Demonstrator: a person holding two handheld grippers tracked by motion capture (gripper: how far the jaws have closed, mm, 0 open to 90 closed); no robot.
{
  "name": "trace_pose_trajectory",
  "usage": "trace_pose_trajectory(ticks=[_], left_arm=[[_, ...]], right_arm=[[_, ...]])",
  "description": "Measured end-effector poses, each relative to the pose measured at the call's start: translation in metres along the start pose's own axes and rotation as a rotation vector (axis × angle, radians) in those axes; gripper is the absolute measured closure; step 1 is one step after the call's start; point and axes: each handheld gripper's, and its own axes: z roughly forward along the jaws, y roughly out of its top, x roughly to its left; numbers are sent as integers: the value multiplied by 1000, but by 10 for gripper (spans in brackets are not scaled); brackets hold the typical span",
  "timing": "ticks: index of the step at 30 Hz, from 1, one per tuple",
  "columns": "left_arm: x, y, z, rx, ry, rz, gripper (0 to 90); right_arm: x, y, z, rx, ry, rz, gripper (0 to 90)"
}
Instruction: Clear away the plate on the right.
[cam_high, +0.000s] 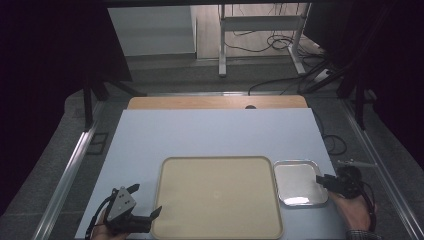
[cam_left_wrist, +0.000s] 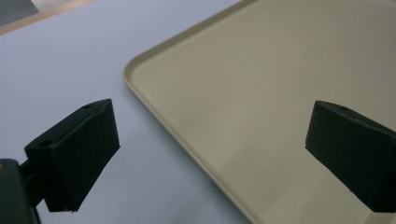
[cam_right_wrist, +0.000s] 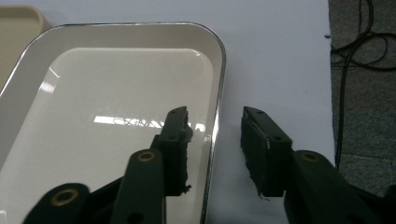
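Observation:
A large beige tray (cam_high: 215, 200) lies on the pale table cover, near the front edge. A small shiny metal tray (cam_high: 299, 182) sits against its right side; both hold nothing. My left gripper (cam_high: 147, 198) rests at the beige tray's front left corner, wide open, with the tray's rim (cam_left_wrist: 154, 107) passing between its jaws. My right gripper (cam_high: 320, 181) is at the metal tray's right edge. One of its jaws stands inside the metal tray (cam_right_wrist: 116, 93) and the other outside, with the rim between them and a gap on each side. The right gripper (cam_right_wrist: 215, 119) is open.
The pale cover (cam_high: 215, 132) spreads over a wooden table (cam_high: 215, 102), bare behind the trays. Beyond the far edge stand a metal frame's legs (cam_high: 222, 60) and loose cables on the floor (cam_high: 280, 42). The table's right edge (cam_right_wrist: 329, 70) runs close beside the right gripper.

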Motion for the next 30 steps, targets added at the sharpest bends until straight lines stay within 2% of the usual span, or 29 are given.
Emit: trace_pose_trajectory(ticks=[6,9,10,12,16,17,18,24,30], left_arm=[[0,0,0,1,1,0,23],[0,0,0,0,1,-1,23],[0,0,0,0,1,-2,23],[0,0,0,1,1,-1,23],[0,0,0,1,1,-2,23],[0,0,0,1,1,-2,23],[0,0,0,1,1,-2,23],[0,0,0,1,2,-1,23],[0,0,0,1,3,-2,23]], right_arm=[[-5,0,3,34,23,46,769],[-7,1,4,37,69,74,849],[-8,1,4,39,71,77,854],[-10,1,4,41,85,113,871],[-18,-1,-1,11,132,181,888],[-19,-1,-2,8,129,188,889],[-20,-2,-3,3,118,186,889],[-23,-3,-6,-22,119,201,887],[-23,-2,-15,-71,147,223,887]])
